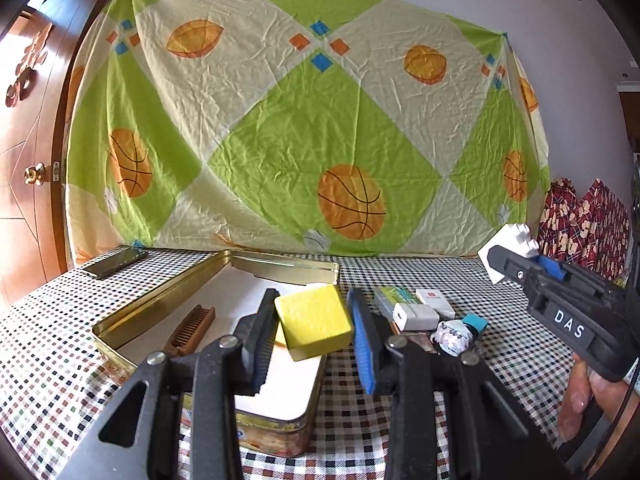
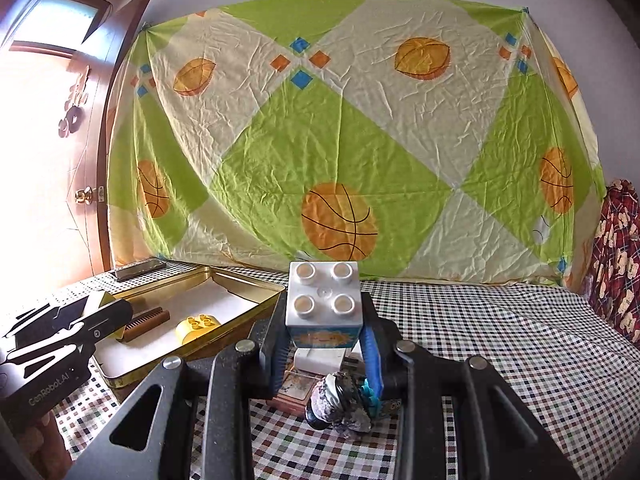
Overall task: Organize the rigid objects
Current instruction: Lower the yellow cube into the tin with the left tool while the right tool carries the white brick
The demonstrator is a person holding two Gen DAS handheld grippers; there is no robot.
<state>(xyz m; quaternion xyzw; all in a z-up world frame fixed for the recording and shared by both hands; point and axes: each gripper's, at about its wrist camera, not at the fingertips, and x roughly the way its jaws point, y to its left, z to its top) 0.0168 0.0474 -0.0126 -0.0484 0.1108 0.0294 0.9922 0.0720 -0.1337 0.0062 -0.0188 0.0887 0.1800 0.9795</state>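
My left gripper is shut on a yellow block and holds it above the near right corner of an open gold tin. A brown comb lies in the tin. My right gripper is shut on a white toy brick with four studs, held above the checkered table. In the right wrist view the tin also holds the comb and a yellow studded brick. The left gripper shows there at the left, over the tin.
White erasers, a glittery ball and a teal piece lie right of the tin. A dark phone lies at the far left. A basketball-print sheet hangs behind. A wooden door stands left.
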